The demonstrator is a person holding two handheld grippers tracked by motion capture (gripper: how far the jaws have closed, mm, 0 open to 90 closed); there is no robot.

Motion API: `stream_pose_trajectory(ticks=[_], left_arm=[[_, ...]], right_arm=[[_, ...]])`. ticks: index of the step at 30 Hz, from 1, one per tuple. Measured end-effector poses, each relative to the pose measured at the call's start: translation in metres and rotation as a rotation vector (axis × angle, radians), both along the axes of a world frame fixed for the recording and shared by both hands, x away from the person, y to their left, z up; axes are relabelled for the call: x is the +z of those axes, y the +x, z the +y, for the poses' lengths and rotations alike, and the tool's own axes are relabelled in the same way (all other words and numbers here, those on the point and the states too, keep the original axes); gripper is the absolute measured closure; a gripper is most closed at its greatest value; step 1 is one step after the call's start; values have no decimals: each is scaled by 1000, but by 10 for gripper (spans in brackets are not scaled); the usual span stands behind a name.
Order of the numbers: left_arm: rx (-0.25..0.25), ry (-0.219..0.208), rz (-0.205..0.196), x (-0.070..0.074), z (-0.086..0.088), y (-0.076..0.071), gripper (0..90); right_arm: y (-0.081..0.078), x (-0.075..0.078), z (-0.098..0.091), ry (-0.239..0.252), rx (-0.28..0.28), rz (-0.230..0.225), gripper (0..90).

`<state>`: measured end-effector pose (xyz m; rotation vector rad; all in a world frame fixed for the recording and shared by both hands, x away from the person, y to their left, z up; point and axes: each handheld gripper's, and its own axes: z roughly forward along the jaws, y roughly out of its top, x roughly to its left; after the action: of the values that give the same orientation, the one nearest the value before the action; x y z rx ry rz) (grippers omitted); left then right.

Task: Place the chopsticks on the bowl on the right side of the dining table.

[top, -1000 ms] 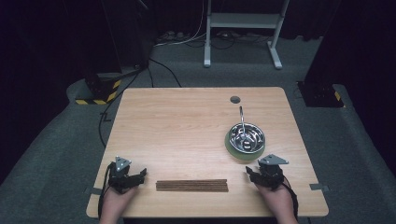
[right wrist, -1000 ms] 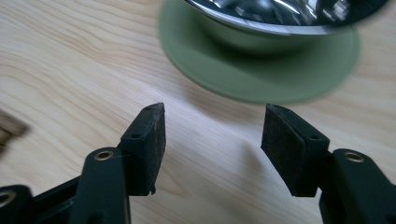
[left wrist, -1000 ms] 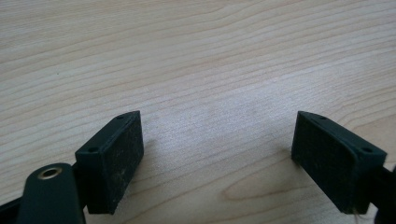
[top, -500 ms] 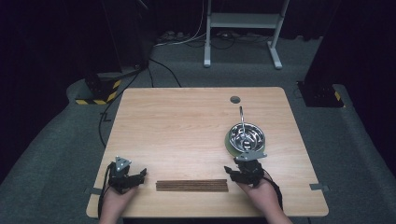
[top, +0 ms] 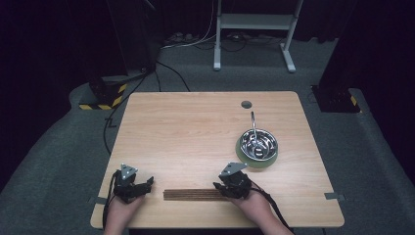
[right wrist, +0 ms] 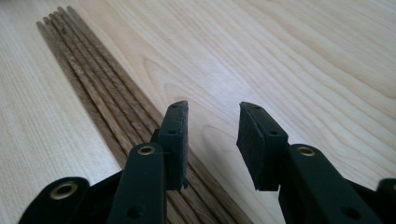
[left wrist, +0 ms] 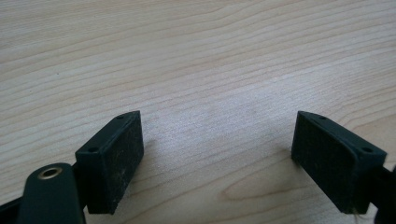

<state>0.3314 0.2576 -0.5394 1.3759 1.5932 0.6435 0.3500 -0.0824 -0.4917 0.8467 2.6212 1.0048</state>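
Your right gripper point(right wrist: 212, 140) has just been closing its jaws, which grip nothing yet, beside the wooden sticks point(right wrist: 116, 107). Slide it sideways so both pads straddle the bundle's end before squeezing.

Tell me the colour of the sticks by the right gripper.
The sticks are dark brown with a streaky wood grain, best seen in the right gripper view.

A: Can you follow the row of thin dark wooden sticks point(right wrist: 107, 107) to its near end?
B: No, the right claw point(right wrist: 212, 140) covers it there, and the picture's bottom edge cuts it off

A: What's inside the shiny steel bowl point(top: 258, 145)?
B: Too small to tell
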Motion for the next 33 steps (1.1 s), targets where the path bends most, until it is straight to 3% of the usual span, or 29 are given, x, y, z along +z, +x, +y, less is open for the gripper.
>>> stream_pose_trajectory(ticks=[8,18,29,33], left_arm=[[0,1,0,0,0,0,168],[0,0,0,0,0,0,168],[-2,1,-1,0,0,0,171],[-5,5,1,0,0,0,172]], right_arm=[[-2,-8,10,-44,32,14,656],[-3,-13,9,-42,31,21,665],[6,-14,10,-35,-11,7,665],[5,-13,10,-38,4,15,681]])
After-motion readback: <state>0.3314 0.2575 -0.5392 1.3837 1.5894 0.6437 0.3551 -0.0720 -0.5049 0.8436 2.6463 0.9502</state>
